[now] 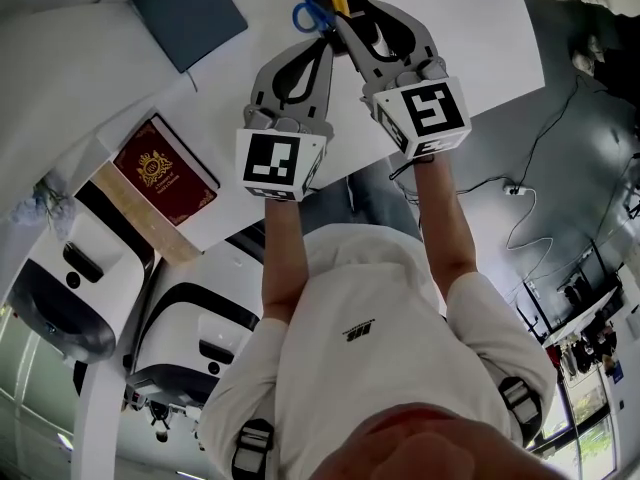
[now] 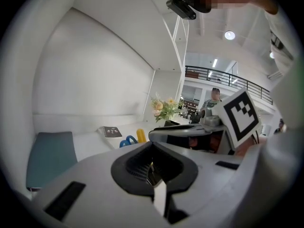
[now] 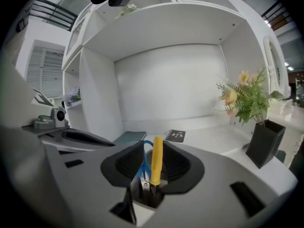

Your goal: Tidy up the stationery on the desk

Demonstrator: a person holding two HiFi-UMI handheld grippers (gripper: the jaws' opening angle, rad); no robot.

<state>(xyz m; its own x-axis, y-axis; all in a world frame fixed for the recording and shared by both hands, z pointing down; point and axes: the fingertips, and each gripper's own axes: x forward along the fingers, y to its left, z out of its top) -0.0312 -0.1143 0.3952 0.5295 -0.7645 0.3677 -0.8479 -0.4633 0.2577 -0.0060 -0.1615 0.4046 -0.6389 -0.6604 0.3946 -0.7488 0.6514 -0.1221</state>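
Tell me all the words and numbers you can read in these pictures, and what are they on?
No text here can be read.
Red book: gold crest and lettering, too small to read.
Shirt: small black logo, too blurred to read.
Black notebook: white marks, too small to read.
Left marker cube and right marker cube: black-and-white squares, not words.

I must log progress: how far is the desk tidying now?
Done: nothing clearly. In hand: the right gripper clamps blue-handled scissors and a yellow stick-shaped tool; left gripper shut, seemingly empty. Left: the slate-blue notebook and small black spiral notepad lie on the white desk.
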